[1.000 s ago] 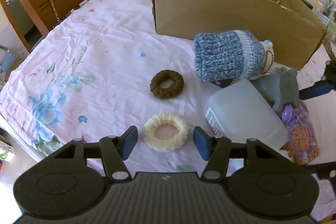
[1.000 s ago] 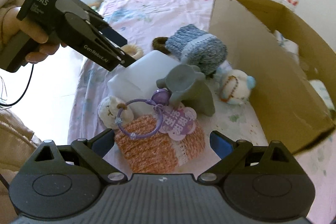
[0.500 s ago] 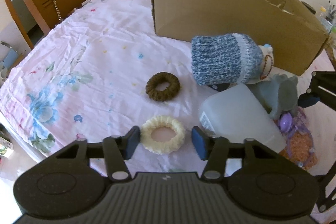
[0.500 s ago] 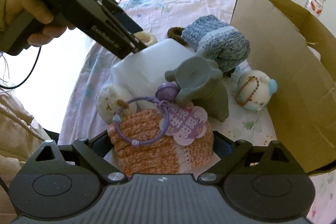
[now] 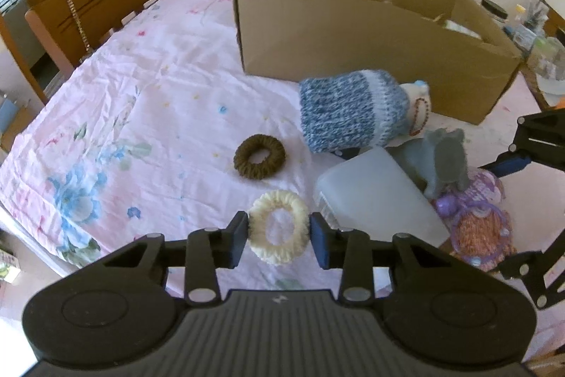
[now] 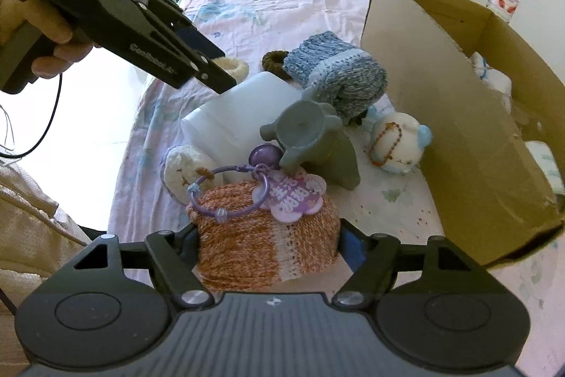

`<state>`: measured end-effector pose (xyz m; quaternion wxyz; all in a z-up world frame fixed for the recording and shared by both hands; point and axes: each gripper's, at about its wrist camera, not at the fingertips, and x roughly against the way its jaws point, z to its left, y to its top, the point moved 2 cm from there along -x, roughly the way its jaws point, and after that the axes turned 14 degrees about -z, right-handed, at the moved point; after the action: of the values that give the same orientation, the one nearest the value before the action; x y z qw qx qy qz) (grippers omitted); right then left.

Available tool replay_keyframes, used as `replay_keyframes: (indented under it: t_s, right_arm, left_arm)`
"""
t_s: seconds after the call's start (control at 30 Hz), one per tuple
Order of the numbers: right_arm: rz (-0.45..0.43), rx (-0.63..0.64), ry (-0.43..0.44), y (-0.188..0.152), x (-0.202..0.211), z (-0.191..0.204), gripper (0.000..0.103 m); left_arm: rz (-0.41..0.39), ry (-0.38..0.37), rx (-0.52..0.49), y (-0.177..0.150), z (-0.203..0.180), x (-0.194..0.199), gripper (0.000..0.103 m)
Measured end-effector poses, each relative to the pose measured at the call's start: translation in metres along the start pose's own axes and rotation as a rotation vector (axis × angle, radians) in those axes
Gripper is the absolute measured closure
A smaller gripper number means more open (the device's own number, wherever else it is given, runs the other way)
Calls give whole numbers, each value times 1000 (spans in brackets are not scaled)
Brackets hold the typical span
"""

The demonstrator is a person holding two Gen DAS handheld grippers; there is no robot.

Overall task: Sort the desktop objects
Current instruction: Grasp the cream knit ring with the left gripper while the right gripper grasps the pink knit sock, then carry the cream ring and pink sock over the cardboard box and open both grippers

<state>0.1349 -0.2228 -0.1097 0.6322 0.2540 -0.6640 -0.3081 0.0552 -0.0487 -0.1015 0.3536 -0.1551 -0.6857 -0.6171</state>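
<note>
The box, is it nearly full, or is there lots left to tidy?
Some white things already lie in the cardboard box. The left gripper has just closed on the cream ring, and the right gripper has just been closing around the orange knitted pouch. The brown ring, blue knitted cover, grey elephant and white container remain on the table.

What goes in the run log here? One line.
left gripper: shut on cream ring | right gripper: closing around orange knit

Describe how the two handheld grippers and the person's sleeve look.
Both grippers, left gripper and right gripper, are matte black with ribbed grey housings, silver pivot screws and blue pads. The left one bears white "DAS" lettering and trails a thin black cable. The sleeve is beige, textured fabric.
</note>
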Motion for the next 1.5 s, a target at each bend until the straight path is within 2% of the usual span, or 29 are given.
replay_keyframes:
  t_s: [0.47,0.93,1.5]
  right_arm:
    - [-21,-25,-74,14,47,-5,24]
    - [-78,-15,-133,45,70,-13,24]
    - [-144,3,-229,84,84,-62,24]
  left_arm:
    - [-27,-102,-108,26,-11,27,66]
    - [-99,-179,-182,75,-16,42,66]
    - [-201,-236,-196,145,-34,16,66]
